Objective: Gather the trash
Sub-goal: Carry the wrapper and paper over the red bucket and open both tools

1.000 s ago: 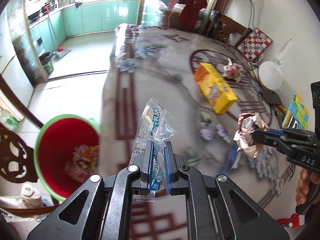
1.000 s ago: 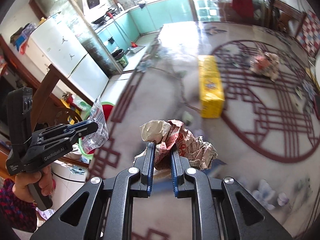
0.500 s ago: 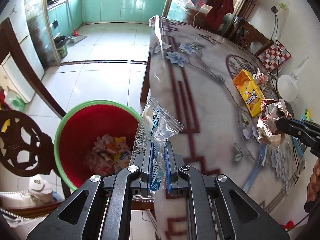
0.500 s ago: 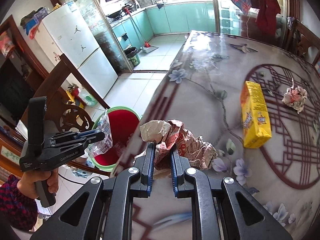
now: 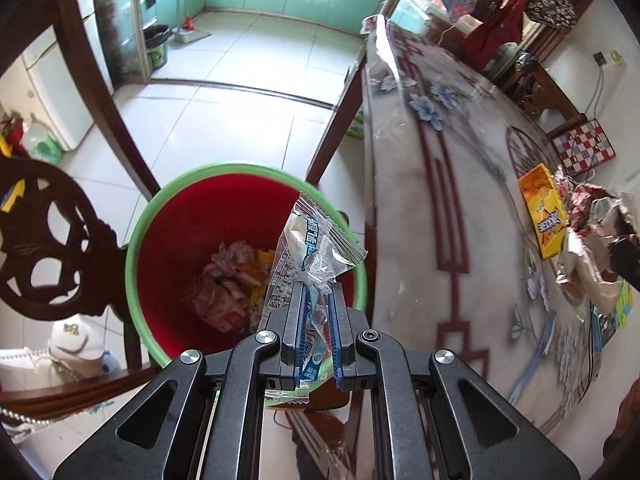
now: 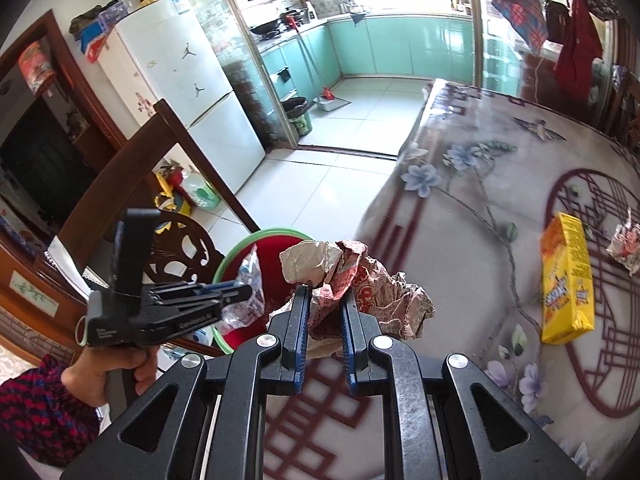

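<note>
My left gripper (image 5: 317, 292) is shut on a clear plastic wrapper (image 5: 310, 246) with blue print, held above the red bin with a green rim (image 5: 160, 216) on the floor beside the table. Crumpled trash lies in the bin's bottom. My right gripper (image 6: 325, 300) is shut on a crumpled red-and-white paper wad (image 6: 360, 284) over the table's left edge. The right wrist view also shows the left gripper (image 6: 236, 292) and its wrapper (image 6: 250, 280) over the bin (image 6: 276, 234). A yellow carton (image 6: 566, 276) and another crumpled paper (image 6: 626, 246) lie on the table.
A dark carved wooden chair (image 5: 52, 236) stands left of the bin. The table (image 5: 452, 184) has a glossy floral cover with red lattice lines. A white fridge (image 6: 180, 92) and a tiled kitchen floor lie beyond. A white cap (image 5: 76, 342) sits low at the left.
Both grippers swung left from over the table toward the bin. The left one with its wrapper now hangs over the bin's opening; the right one with its wad has reached the table's edge.
</note>
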`<state>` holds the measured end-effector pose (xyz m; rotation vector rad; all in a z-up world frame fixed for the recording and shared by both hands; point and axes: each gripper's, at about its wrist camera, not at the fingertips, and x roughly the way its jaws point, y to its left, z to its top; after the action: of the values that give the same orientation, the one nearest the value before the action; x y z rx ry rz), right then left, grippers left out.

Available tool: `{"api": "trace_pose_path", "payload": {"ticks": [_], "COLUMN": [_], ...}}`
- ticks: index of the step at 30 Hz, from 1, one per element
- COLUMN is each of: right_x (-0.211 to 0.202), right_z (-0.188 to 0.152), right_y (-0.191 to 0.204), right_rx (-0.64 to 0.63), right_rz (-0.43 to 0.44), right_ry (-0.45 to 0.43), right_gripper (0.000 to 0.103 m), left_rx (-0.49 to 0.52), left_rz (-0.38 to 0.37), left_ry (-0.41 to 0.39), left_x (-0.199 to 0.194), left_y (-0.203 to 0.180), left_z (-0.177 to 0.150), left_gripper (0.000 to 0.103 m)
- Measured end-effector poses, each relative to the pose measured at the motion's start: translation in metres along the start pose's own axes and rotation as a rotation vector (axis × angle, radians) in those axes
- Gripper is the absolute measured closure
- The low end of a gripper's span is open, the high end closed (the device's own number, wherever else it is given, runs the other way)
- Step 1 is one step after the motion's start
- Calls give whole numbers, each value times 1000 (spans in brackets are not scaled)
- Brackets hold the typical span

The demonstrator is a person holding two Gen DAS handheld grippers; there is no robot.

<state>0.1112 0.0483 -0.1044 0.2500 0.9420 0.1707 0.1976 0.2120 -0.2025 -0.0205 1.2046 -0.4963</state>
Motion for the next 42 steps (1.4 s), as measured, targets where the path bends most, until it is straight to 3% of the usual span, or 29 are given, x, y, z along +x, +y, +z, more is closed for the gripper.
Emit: {"api": "trace_pose_path", "payload": {"ticks": [7, 10, 14, 18, 20, 24, 35, 42], "right_x": [40, 58, 73, 83, 86, 93, 114, 119], "right_z": [6, 6, 6, 5, 5, 5, 10, 13], "right_y": [19, 29, 41, 47, 49, 47, 60, 66], "right_rx": [13, -8, -24, -15, -21, -14, -18, -38], "right_rz": [88, 97, 100, 115, 110, 100, 94, 67], "right_ry": [58, 95, 114, 131, 140, 158, 166, 178], "right_gripper": [90, 90, 90, 90, 90, 90, 87, 84], "left_rx": [-80, -98, -116, -151, -167, -169, -275, -289], "left_rz": [10, 24, 30, 42, 36, 36, -12, 1], "left_ry": [48, 93, 93, 120, 109, 75, -3, -71], "left_x": [13, 23, 27, 35, 32, 24, -7, -33], "left_y": [24, 32, 42, 53, 57, 60, 74, 82], "left_z": [-6, -4, 0, 5, 7, 6, 2, 0], "left_gripper": [93, 93, 93, 86, 81, 52, 44, 42]}}
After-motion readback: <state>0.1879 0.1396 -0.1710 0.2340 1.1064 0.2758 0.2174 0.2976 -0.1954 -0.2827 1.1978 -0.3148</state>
